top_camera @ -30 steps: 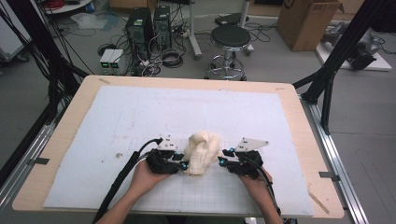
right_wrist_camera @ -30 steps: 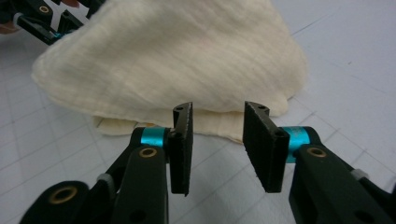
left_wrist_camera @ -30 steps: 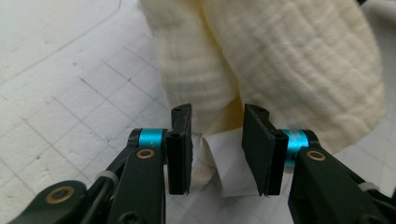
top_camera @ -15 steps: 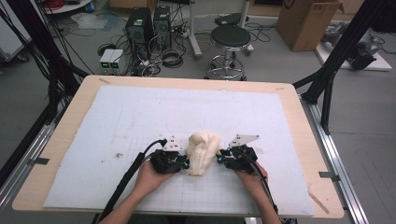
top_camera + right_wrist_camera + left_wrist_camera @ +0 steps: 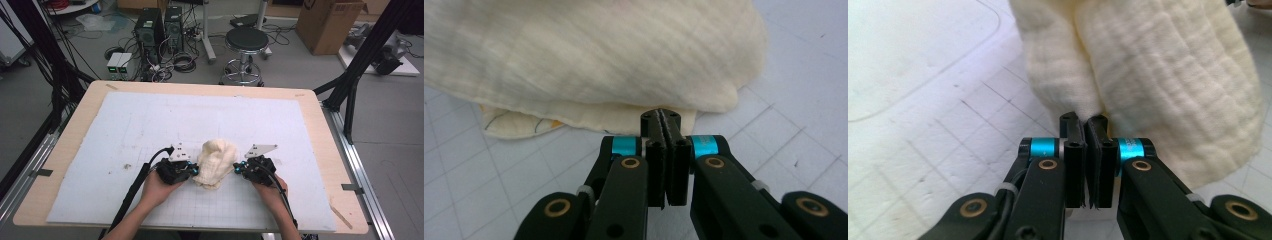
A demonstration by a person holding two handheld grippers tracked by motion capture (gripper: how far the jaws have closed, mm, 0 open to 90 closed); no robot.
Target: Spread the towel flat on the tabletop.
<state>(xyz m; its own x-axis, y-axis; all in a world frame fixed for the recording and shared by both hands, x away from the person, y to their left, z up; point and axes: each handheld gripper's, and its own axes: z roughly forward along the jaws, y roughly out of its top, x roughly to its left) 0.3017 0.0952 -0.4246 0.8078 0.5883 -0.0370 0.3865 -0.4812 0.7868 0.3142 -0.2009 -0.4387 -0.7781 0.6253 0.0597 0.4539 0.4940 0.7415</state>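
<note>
Premises: a laboratory. Evidence: computer towers (image 5: 159, 27) and tangled cables (image 5: 176, 59) on bare floor, a round stool (image 5: 247, 41), cardboard box (image 5: 332, 22), black frame struts (image 5: 367, 47) flanking the gridded counter (image 5: 200, 120).

Light was even and bright, falling from overhead across the white mat (image 5: 150, 130), which looked washed out without hard glare. The cream cloth (image 5: 216, 162) cast a soft, short shadow just beside itself. In the right gripper view the cloth (image 5: 589, 55) was blurred. The high view was soft and grainy away from the mat.
</note>
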